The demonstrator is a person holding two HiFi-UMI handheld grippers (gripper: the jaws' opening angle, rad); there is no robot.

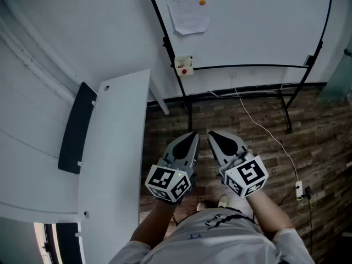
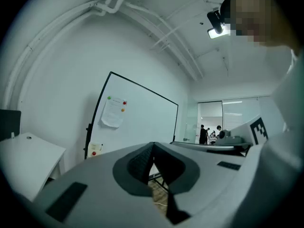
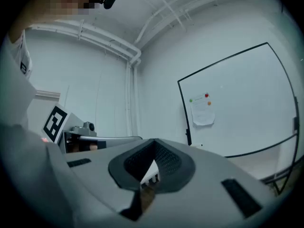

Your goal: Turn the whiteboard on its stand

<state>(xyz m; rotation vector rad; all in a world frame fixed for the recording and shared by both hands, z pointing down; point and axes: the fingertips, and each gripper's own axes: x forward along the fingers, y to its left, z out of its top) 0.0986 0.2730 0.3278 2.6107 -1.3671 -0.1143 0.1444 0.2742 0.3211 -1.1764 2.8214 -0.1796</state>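
The whiteboard stands on its black-framed stand against the wall ahead, with a paper sheet pinned by coloured magnets at its upper left. It also shows in the left gripper view as the whiteboard and in the right gripper view as the whiteboard. My left gripper and right gripper hang side by side over the wooden floor, well short of the board. Both are shut with nothing between the jaws, as on the left gripper and the right gripper.
A white table runs along my left, with a black panel beside it. A white cable trails across the floor to a plug. Beyond a glass doorway, people stand far off.
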